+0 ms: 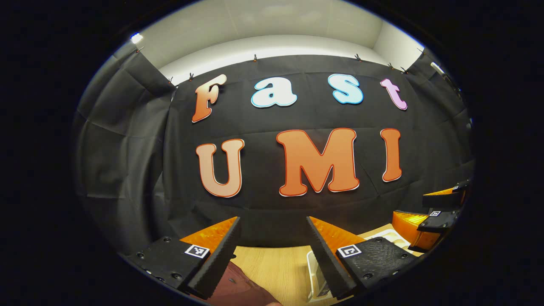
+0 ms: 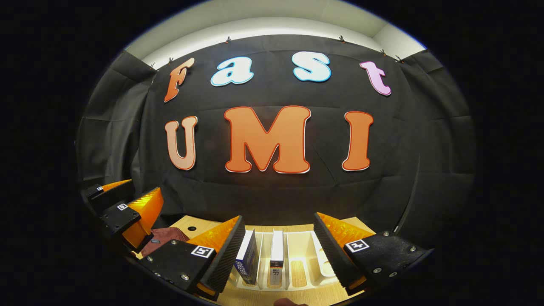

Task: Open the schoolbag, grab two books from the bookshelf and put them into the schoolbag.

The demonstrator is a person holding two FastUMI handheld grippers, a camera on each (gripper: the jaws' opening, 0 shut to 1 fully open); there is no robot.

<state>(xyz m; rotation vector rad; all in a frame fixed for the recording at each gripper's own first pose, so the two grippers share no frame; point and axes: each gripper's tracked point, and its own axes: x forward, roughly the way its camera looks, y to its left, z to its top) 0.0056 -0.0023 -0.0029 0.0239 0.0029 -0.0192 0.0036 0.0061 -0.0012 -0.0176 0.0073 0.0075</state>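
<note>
Both grippers, left gripper (image 1: 273,250) & right gripper (image 2: 278,250), released, hovering. Schoolbag (image 1: 238,284) at 7 o'clock — go low, pinch zipper squarely first.

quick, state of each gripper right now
left gripper: open, holding nothing, above the table.
right gripper: open, holding nothing, facing two books in the rack.

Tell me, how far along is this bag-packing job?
Barely started. Both books stand in the white bookshelf. Both tongs, left and right, hang open and empty. The dark red schoolbag lies on the table; whether it is open, I cannot tell.
</note>
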